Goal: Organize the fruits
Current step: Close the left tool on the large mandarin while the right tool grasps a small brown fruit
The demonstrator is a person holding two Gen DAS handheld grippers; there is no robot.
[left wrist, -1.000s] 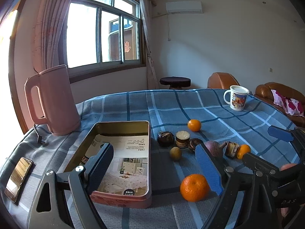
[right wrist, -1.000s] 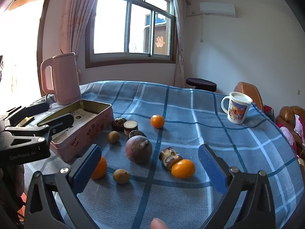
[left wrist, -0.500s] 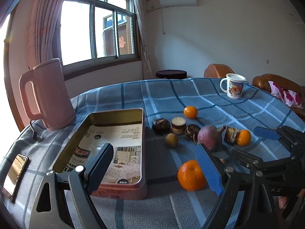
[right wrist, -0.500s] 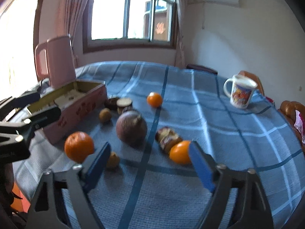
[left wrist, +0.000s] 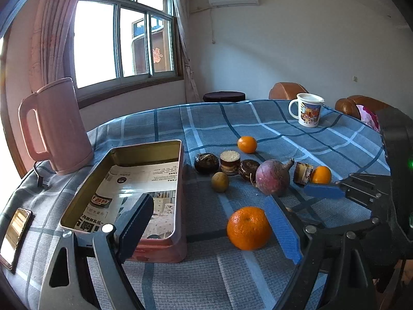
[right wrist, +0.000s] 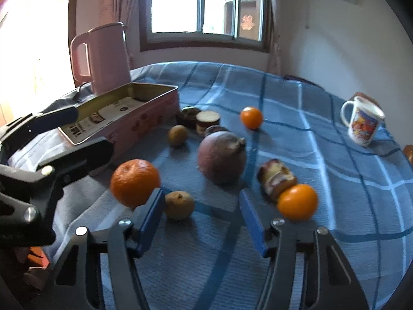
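Note:
Fruits lie on a blue plaid tablecloth beside an open pink tin [left wrist: 144, 170] lined with printed paper. A big orange [left wrist: 248, 227] sits near my open left gripper [left wrist: 209, 228], just inside its right finger. My right gripper [right wrist: 201, 215] is open, low over the cloth, with a small brown fruit [right wrist: 179, 204] between its fingertips. The big orange also shows in the right wrist view [right wrist: 134, 182], left of the right gripper. A purple round root [right wrist: 222, 160], a small orange [right wrist: 296, 201], another small orange [right wrist: 251, 117] and a second brown fruit [right wrist: 177, 135] lie beyond.
A pink kettle [left wrist: 55, 126] stands behind the tin. A phone [left wrist: 14, 235] lies at the table's left edge. A printed mug [left wrist: 308, 112] stands at the far right. Dark cut pieces [left wrist: 228, 162] and a sliced piece [right wrist: 276, 178] lie among the fruits.
My right gripper has moved forward and down toward the small brown fruit, and its fingers have narrowed. The left gripper has shifted slightly closer to the big orange.

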